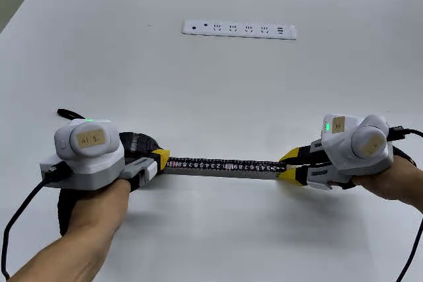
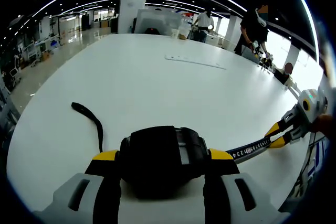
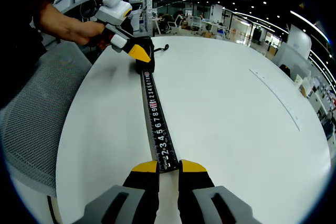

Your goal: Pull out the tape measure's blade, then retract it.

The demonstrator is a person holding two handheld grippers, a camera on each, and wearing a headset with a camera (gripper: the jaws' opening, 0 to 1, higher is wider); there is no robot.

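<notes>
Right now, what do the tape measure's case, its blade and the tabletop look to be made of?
Case: black, likely moulded plastic, perhaps rubber-coated; matte with ribbed bands. Blade: thin dark strip, probably coated steel; lies straight, printed pale numerals. Tabletop: white, smooth, seamless, faint sheen; laminate or painted board, cannot tell which.

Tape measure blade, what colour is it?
The blade is black with white numerals, clearest in the right gripper view.

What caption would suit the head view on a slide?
The left gripper clamps the tape measure's black case while the right gripper holds the extended blade over a white table.
</notes>
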